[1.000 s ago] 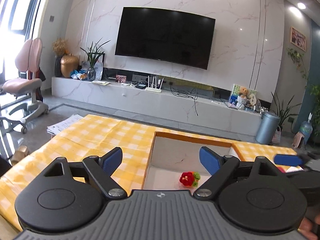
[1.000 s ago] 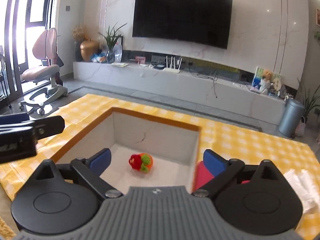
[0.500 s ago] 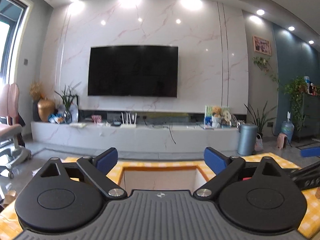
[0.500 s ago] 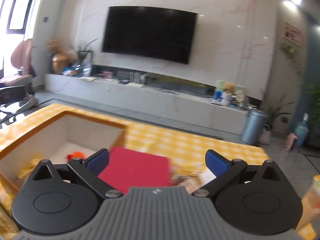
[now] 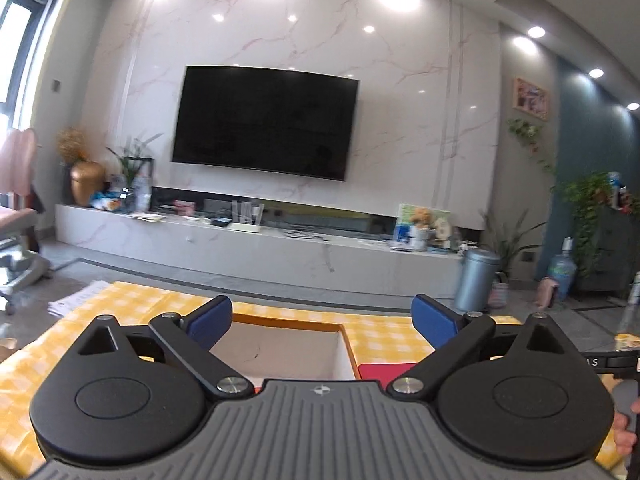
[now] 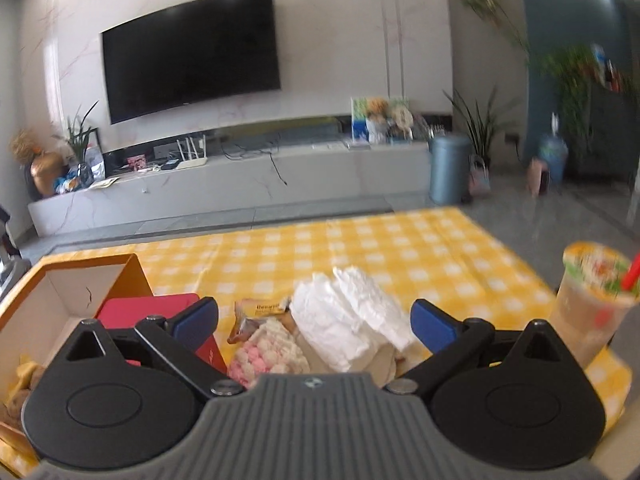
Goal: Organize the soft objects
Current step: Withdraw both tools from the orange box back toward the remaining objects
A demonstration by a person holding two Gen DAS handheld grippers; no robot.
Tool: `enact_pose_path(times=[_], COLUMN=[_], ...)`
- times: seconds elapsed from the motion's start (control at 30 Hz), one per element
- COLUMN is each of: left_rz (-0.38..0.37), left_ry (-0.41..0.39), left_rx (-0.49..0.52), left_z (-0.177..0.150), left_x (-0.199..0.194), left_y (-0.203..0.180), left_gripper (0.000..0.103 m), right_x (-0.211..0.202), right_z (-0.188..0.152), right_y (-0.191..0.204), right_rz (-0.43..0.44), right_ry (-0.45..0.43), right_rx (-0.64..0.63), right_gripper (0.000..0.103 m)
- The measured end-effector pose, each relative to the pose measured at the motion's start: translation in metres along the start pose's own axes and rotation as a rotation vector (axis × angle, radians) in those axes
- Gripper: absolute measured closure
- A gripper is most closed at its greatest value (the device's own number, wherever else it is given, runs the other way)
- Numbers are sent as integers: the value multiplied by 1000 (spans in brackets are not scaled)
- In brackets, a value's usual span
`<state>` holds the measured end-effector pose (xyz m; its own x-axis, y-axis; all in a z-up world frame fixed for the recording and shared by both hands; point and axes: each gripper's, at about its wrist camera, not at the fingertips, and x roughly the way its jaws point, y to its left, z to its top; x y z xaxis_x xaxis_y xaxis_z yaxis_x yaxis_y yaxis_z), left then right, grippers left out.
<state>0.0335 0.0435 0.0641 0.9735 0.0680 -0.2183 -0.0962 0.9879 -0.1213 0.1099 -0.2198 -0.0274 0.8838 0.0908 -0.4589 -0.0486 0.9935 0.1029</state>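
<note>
Two grippers: both of yours stand spread wide, nothing between the blue pads.
Left gripper (image 5: pixel 322 322): released, raised level over the yellow-and-white checked tablecloth (image 5: pixel 132 304), looking toward the black wall-mounted television (image 5: pixel 266 122).
Right gripper (image 6: pixel 314 320): released, hovering over the soft pile, tilted down at the table.
Open cardboard box with orange rim (image 6: pixel 72 292): at 10 o'clock from your right gripper; in the left wrist view its white inside lies straight ahead at 12 o'clock, below the pads.
Red flat rectangular pad (image 6: pixel 146 306): leans against the box's near-right wall, just behind your right gripper's left finger (image 6: pixel 196 318); the finger hides its lower part.
White folded soft cloth stack (image 6: pixel 352 316): between your right gripper's fingers, at 12 o'clock, nearest the right pad.
Pink-and-cream knitted soft piece (image 6: pixel 266 354): just left of the cloth stack, touching it, at 11 o'clock, close under the gripper body.
Snack wrapper with printed label (image 6: pixel 260 314): behind the knitted piece, partly covered by it.
Clear plastic cup of drink with red straw (image 6: pixel 592 300): at 2 o'clock, near the table's right edge, well apart from the cloth; blurred.
Yellowish soft things (image 6: pixel 24 376): in the box's near-left corner, mostly hidden by the gripper body.
Grey cylindrical bin (image 6: pixel 450 170): on the floor beyond the table, at 1 o'clock.
Hand (image 5: pixel 624 438): yours, at the left view's right edge, around the other gripper's handle.
</note>
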Motion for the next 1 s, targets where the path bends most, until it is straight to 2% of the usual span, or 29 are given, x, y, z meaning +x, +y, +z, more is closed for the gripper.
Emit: enact_pose_path(times=[0.07,0.13,0.23,0.33,0.4,0.57,0.63,0.77,0.87,1.0], left_rz=[-6,-52,-144,-202,-209,-131,-142,-176,-173,-136], left_ry=[22,57,143,211,236,141,154,209,194,168], left_rx=[15,7,-86,-182,-125,60,61,1,19,64], left_z=[-6,-11,-24,-37,-42,-47,-50,-57,-61,-65], left_x=[2,5,10,18,24,25,30,44,48,49], left_y=[-12,-23,-36,-46,-57,-101,-113,-123,-125,-135], left_gripper=[0,0,0,0,0,0,0,0,0,0], right_x=[4,5,8,13,14,27,32,37,39,49], right_z=[-3,-6,-11,-13,-14,-17,-18,-17,-17,-18], right_y=[-7,-10,-13,-21,-28,-43,-47,-52,-57,-66], right_rz=[1,-10,-31,-42,-28,25,24,37,63,56], right_ry=[29,52,78,108,121,161,182,191,199,220], right_rx=[21,13,-22,-14,0,49,70,90,101,133], right_gripper=[3,3,3,3,3,3,3,3,3,3])
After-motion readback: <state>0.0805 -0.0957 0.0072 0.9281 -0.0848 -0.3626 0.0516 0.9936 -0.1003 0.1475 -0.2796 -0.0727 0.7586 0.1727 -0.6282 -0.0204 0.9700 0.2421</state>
